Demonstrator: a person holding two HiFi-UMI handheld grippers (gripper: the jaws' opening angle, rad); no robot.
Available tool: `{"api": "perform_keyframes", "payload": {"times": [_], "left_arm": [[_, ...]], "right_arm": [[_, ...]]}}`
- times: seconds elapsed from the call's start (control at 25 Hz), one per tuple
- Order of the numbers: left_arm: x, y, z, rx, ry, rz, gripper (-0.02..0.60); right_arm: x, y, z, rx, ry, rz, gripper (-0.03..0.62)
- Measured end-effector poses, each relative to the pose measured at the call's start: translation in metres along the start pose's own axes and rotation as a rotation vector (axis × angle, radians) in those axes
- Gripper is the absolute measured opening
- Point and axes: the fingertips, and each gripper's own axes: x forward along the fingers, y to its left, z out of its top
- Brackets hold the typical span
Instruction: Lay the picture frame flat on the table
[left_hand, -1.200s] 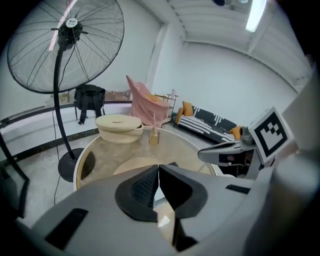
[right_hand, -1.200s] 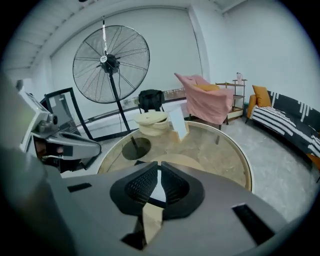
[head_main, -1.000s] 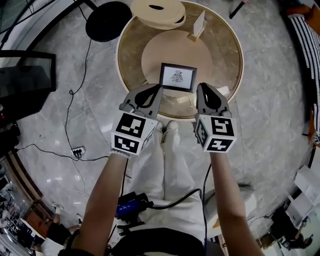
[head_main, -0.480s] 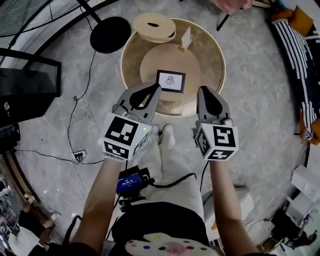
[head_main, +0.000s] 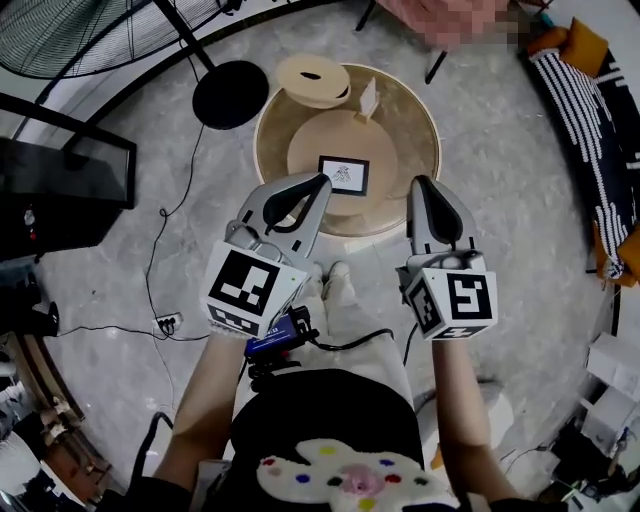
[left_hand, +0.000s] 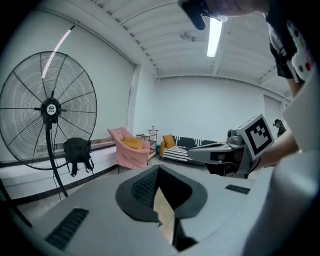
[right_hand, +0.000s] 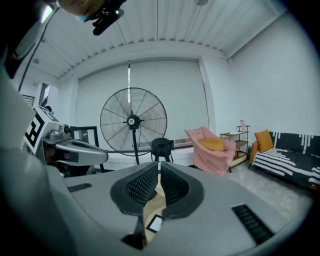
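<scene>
Both claws are together and empty: left claw (head_main: 320, 184) and right claw (head_main: 422, 186), mid-frame. Frame (head_main: 343, 175) lies flat, upper centre, on worktop (head_main: 410, 140). Task judged complete; nothing outstanding.

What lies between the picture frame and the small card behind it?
Nothing: only bare table separates picture frame and card, per the head view.

Picture frame (head_main: 343, 175): blk border, white sheet w/ dark line drawing; table (head_main: 402, 112): golden-brown top w/ paler beige centre disc. Left gripper (head_main: 323, 181) & right gripper (head_main: 419, 184): grey shells, blk dimpled pads (right_hand: 142, 185), cubes (head_main: 248, 286) w/ blk-and-white square markers. Floor (head_main: 505, 250): grey, marbled; sofa (head_main: 586, 100): blk/white stripes, orange cushion (head_main: 581, 43); armchair (right_hand: 212, 150): pink; fan (right_hand: 132, 120): blk.
</scene>
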Motion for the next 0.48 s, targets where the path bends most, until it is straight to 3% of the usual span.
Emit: {"api": "perform_keyframes", "payload": {"times": [0.48], "left_arm": [[-0.043, -0.011, 0.043, -0.006, -0.094, 0.011, 0.017]], "right_arm": [[-0.039, 0.019, 0.038, -0.028, -0.04, 0.003, 0.043]]}}
